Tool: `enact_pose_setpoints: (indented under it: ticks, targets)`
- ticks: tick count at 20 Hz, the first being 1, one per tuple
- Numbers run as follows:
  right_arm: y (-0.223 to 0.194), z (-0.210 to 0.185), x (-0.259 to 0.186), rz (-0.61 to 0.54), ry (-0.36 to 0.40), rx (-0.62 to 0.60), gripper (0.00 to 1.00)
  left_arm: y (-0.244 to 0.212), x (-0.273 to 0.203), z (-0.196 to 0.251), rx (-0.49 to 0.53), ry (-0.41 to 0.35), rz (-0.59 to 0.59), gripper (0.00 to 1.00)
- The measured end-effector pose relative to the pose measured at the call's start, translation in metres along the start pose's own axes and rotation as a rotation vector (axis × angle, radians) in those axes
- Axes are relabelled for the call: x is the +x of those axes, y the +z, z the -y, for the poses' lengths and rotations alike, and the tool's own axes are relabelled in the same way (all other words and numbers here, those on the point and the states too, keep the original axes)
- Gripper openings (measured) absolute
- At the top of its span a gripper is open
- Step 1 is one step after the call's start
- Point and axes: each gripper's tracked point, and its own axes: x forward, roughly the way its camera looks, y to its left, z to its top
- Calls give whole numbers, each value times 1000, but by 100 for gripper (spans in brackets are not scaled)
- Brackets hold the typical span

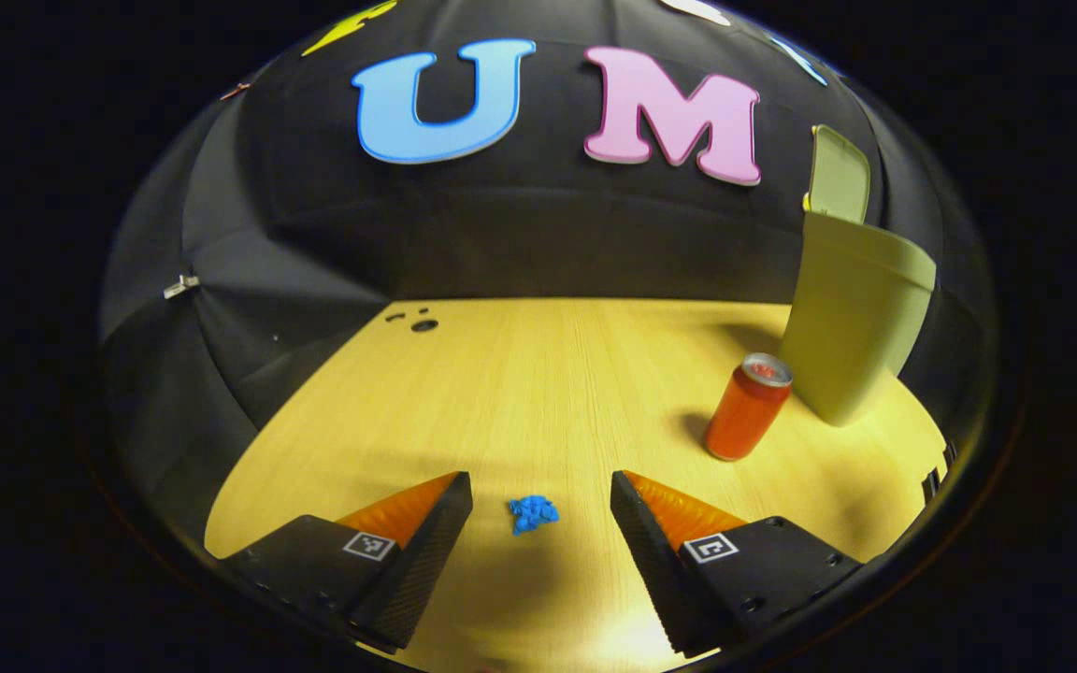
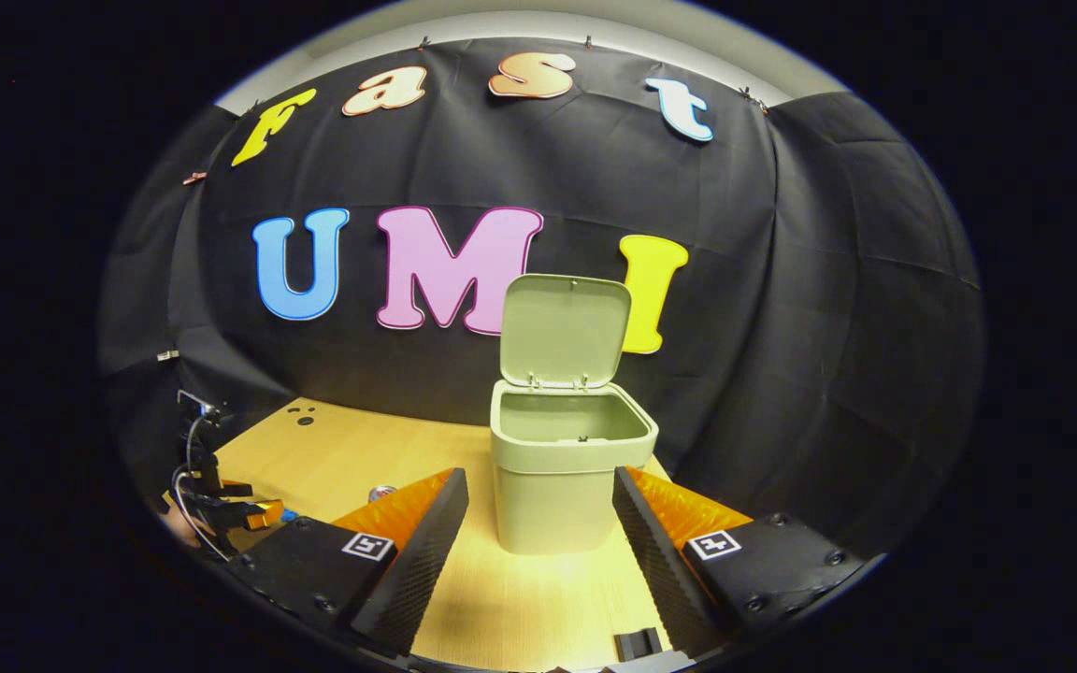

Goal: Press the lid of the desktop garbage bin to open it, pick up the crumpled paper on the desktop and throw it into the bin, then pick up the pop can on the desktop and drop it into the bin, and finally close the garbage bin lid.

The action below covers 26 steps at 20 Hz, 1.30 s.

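One crumpled paper (image 1: 534, 513) lies on the desktop (image 1: 520, 393) between the wide-spread fingers of my left gripper (image 1: 541, 505), touching neither. One pop can (image 1: 748, 407) stands upright just beside the one garbage bin (image 1: 852, 327), whose lid (image 2: 565, 329) is up. My right gripper (image 2: 540, 509) hangs before that bin, fingers wide, holding nothing

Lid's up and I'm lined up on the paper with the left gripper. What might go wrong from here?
1. The crumpled paper is small and low on the desk; the open left gripper may close above it or nudge it away.
2. The pop can stands upright beside the bin; a sweep toward the bin could topple it.
3. The lid stands upright; bumping it might drop it shut.
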Motion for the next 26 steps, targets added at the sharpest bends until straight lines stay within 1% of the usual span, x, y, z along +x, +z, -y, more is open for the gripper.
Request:
enact_pose_setpoints:
  ticks: [3, 6, 8, 13, 15, 16, 18, 20, 21, 22, 23, 24, 25, 26]
  targets:
    - [-3, 5, 1, -13, -15, 12, 98, -12, 22, 1, -35, 5, -57, 96]
    - [-12, 7, 6, -54, -5, 20, 98, -25, 35, -2, -52, 24, -106, 96]
    - [-14, 8, 11, -61, -1, 32, 98, -38, 40, 1, -59, 23, -153, 96]
    - [-33, 7, 21, -113, 20, 68, 98, -54, 48, 1, 42, 56, -192, 96]
    - [-43, 9, 23, -136, 23, 75, 98, -48, 53, 4, 73, 57, -187, 95]
    - [-48, 11, 25, -148, 23, 80, 98, -51, 59, 7, 82, 58, -196, 94]
    - [-53, 12, 29, -162, 28, 96, 98, -49, 62, 12, 57, 42, -193, 94]
    - [-58, 13, 33, -175, 33, 102, 98, -50, 62, 17, -7, 28, -196, 85]
    - [-60, 13, 36, -179, 37, 102, 98, -51, 64, 16, -26, 37, -186, 77]
    - [-60, 12, 38, -180, 42, 103, 98, -52, 64, 14, -28, 44, -186, 75]
    - [-61, 12, 39, -181, 48, 103, 98, -52, 64, 13, -26, 46, -184, 69]
    - [-62, 11, 42, -184, 54, 103, 98, -52, 64, 13, -21, 45, -186, 67]
    - [-63, 9, 44, -193, 63, 106, 98, -51, 64, 13, -20, 46, -186, 63]
    - [-64, 6, 46, -198, 76, 111, 98, -51, 63, 13, -25, 50, -189, 55]
